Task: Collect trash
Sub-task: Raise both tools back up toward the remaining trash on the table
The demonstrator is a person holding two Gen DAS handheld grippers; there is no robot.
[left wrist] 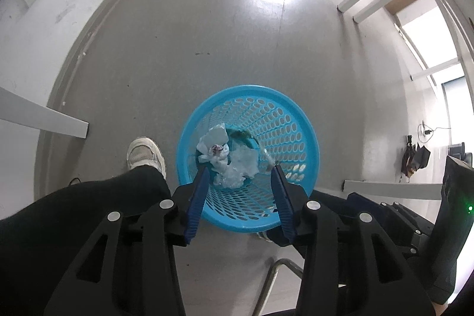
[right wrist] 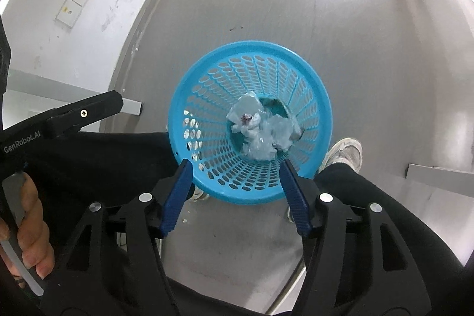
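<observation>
Trash of soft, light, crumpled white paper and clear plastic (left wrist: pixel 228 162) lies at the bottom of the round blue holey plastic basket (left wrist: pixel 296 114), easy to pinch anywhere, while left gripper (left wrist: pixel 240 172) and right gripper (right wrist: pixel 235 168) hang wide open above that basket, holding nothing.

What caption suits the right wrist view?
Open right gripper above a round blue perforated plastic basket holding crumpled white trash.

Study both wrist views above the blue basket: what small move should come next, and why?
Probably lift both grippers away to look for more trash. The left gripper and right gripper are both open and empty above the blue basket, and the crumpled paper and plastic already lies at its bottom. No other loose trash shows on the grey floor here.
</observation>
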